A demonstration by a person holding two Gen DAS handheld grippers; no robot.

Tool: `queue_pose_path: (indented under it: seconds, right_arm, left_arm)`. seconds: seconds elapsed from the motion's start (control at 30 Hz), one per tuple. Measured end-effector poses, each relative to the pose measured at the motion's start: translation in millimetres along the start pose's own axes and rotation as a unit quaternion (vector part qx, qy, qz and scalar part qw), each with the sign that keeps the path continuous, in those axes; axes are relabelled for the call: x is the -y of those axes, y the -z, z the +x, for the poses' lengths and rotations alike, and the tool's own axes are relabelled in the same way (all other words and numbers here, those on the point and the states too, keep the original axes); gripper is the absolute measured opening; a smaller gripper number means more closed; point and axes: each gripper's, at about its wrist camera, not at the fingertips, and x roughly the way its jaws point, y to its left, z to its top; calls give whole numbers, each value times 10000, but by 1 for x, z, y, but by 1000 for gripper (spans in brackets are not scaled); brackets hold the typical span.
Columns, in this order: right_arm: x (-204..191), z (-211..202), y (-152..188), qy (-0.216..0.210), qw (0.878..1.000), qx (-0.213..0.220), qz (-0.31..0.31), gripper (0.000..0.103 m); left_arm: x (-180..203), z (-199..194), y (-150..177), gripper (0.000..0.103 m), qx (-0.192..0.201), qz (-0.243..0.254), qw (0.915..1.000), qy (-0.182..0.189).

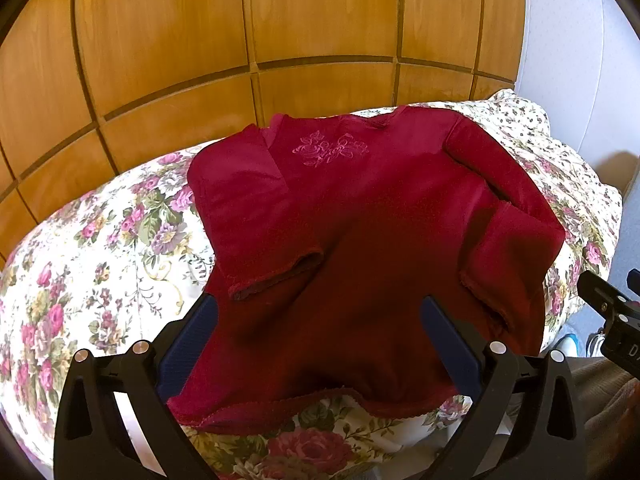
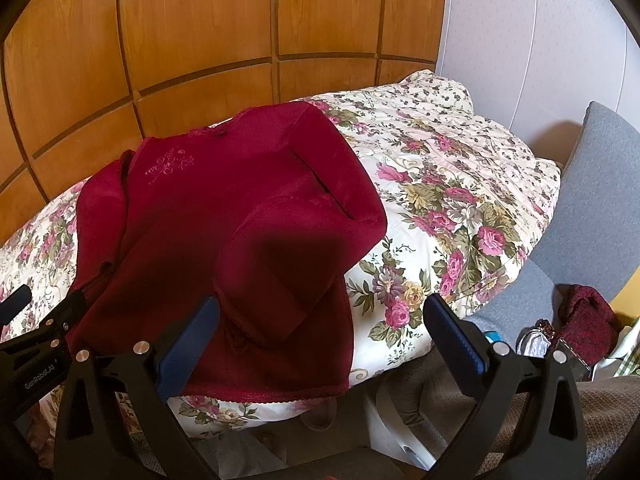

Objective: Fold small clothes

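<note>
A dark red long-sleeved top (image 1: pixel 352 220) with pink embroidery on the chest lies flat on a floral quilt (image 1: pixel 100 248), neck away from me, both sleeves folded in over the body. My left gripper (image 1: pixel 320 320) is open, its blue fingers straddling the lower body just above the hem, not closed on it. In the right wrist view the top (image 2: pixel 208 220) lies left of centre on the quilt (image 2: pixel 440 184). My right gripper (image 2: pixel 320 320) is open over the top's lower right corner and right sleeve cuff. The left gripper's black body (image 2: pixel 36 348) shows at the left edge.
A wooden panelled wall (image 1: pixel 240 40) stands behind the bed. A grey upholstered chair (image 2: pixel 592 208) is at the right with a dark red knit item (image 2: pixel 588 320) and other things beside it. The quilt's near edge drops off below the hem.
</note>
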Motion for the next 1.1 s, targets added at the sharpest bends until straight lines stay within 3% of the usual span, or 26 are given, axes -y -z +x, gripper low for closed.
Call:
queue_pose_path:
  seconds: [1.1]
  right_arm:
    - [-3, 1, 1, 27, 10000, 40, -87, 101]
  left_arm:
    - [-1, 8, 2, 100, -161, 34, 9998, -74]
